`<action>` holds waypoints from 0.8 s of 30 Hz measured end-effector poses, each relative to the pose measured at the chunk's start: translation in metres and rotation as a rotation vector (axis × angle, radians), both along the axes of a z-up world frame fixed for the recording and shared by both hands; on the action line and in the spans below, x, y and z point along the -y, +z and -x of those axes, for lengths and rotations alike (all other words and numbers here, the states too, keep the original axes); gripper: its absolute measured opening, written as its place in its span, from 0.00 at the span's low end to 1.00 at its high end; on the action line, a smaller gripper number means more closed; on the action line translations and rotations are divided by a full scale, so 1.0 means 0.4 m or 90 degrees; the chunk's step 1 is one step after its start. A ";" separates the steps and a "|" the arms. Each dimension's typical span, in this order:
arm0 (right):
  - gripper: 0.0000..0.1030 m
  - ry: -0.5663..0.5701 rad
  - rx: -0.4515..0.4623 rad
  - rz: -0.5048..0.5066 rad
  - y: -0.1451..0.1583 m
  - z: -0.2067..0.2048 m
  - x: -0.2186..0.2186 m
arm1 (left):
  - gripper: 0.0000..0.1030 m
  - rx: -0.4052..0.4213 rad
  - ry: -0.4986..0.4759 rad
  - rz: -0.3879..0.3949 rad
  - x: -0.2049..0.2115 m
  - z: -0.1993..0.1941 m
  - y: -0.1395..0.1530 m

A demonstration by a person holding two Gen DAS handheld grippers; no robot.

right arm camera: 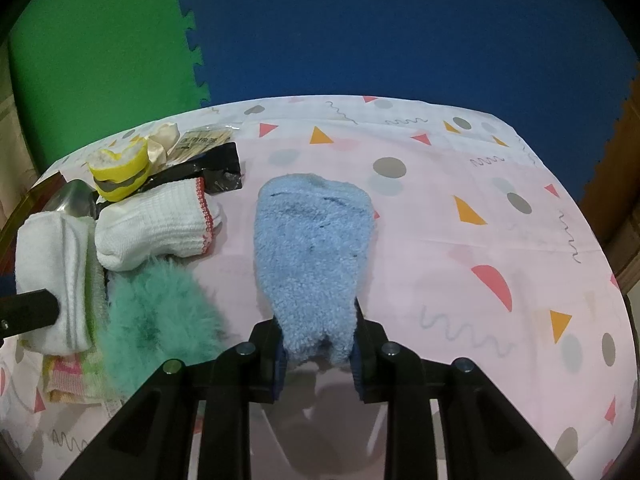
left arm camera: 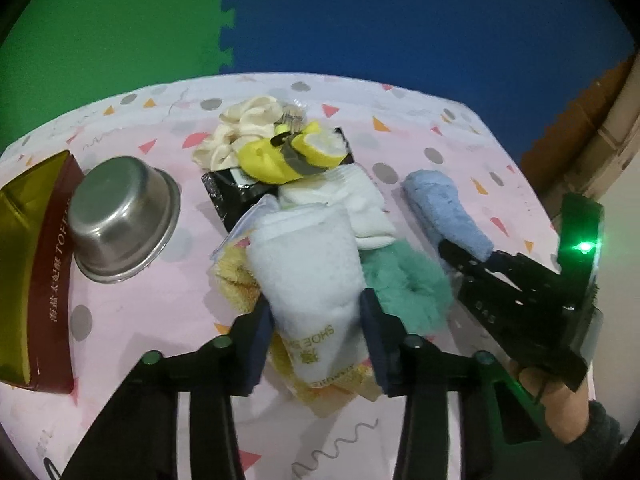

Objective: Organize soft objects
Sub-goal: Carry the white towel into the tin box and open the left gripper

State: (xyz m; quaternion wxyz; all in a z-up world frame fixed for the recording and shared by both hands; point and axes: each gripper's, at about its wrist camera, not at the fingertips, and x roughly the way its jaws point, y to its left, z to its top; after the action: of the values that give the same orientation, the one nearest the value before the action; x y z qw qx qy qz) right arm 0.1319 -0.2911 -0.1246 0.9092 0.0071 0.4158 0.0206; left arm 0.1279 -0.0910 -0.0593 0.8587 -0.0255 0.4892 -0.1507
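The left gripper is pinching a rolled white terry cloth printed "SHOE" between its 2 pads, above a yellow towel on the pink patterned tablecloth. The right gripper is clamping the near end of a fluffy light-blue sock, lying just beside a teal feathery scrunchie.

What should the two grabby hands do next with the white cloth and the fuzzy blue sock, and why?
Probably lift the white cloth a little. The left gripper has its pads on both sides of it, and it lies on top of the yellow cloth, right beside the green fluffy scrunchie. Raising it first should free it from the pile. The right gripper is shut on the blue sock and could wait.
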 end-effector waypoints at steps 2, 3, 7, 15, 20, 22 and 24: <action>0.26 0.000 0.000 -0.003 0.000 0.000 0.000 | 0.30 0.005 -0.015 0.003 -0.002 0.012 0.011; 0.26 0.000 0.000 -0.004 0.000 0.000 0.000 | 0.30 0.009 -0.023 0.008 -0.005 0.020 0.019; 0.26 0.000 0.000 -0.006 -0.001 -0.001 0.002 | 0.29 0.023 -0.046 0.016 -0.021 0.048 0.053; 0.26 -0.002 -0.001 -0.004 -0.001 -0.001 0.002 | 0.29 0.050 -0.065 0.023 -0.059 0.074 0.109; 0.26 -0.003 -0.001 -0.003 -0.001 -0.001 0.001 | 0.29 0.050 -0.055 0.028 -0.085 0.061 0.125; 0.26 -0.003 -0.001 -0.003 -0.001 -0.001 0.001 | 0.29 0.057 -0.044 0.025 -0.100 0.058 0.134; 0.26 -0.003 -0.001 -0.003 -0.001 -0.001 0.001 | 0.29 0.062 -0.033 0.017 -0.118 0.053 0.140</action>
State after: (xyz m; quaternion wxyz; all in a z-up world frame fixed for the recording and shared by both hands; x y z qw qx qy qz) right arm 0.1325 -0.2914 -0.1249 0.9089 0.0105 0.4164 0.0195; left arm 0.1066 -0.0439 -0.0035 0.8768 -0.0170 0.4452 -0.1807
